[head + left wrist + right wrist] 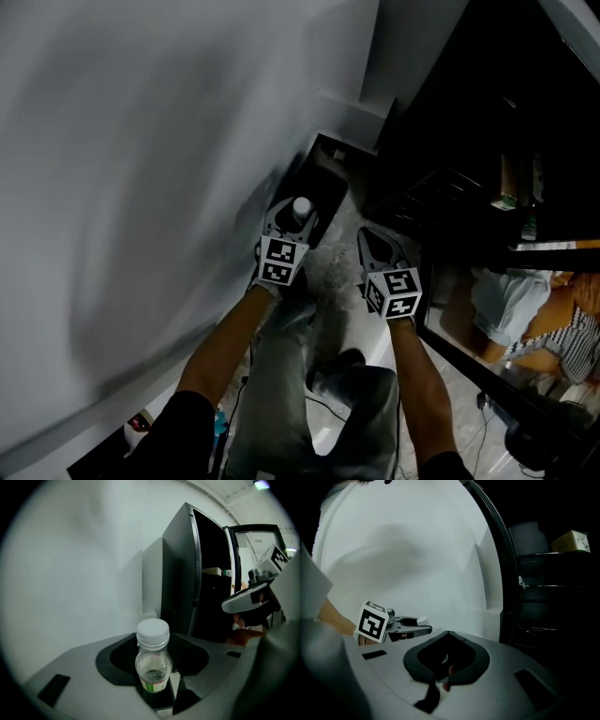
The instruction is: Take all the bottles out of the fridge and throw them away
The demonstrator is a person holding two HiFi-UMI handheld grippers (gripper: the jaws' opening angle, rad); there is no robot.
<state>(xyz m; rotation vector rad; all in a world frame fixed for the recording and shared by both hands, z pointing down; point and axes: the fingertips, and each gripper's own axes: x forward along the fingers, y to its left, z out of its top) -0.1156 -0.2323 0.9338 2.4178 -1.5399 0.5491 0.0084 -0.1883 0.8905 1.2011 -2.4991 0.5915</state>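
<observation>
A small clear bottle (pixel 153 660) with a white cap and a green and red label stands upright between the jaws of my left gripper (pixel 291 223), which is shut on it. In the head view the bottle's cap (pixel 302 205) shows just past the marker cube, above a dark rectangular container (pixel 328 178) by the white wall. My right gripper (pixel 371 240) hovers to the right at about the same height, shut with nothing in it (pixel 445 665). The open fridge (pixel 469 159) is dark at the right, its shelves (pixel 553 592) holding a box (pixel 572 541).
A white wall (pixel 159 159) fills the left side. The black fridge side (pixel 180 573) rises right of the bottle. A person in a striped sleeve (pixel 562 328) crouches at the lower right. Pale floor (pixel 330 272) lies between the grippers, and cables trail below.
</observation>
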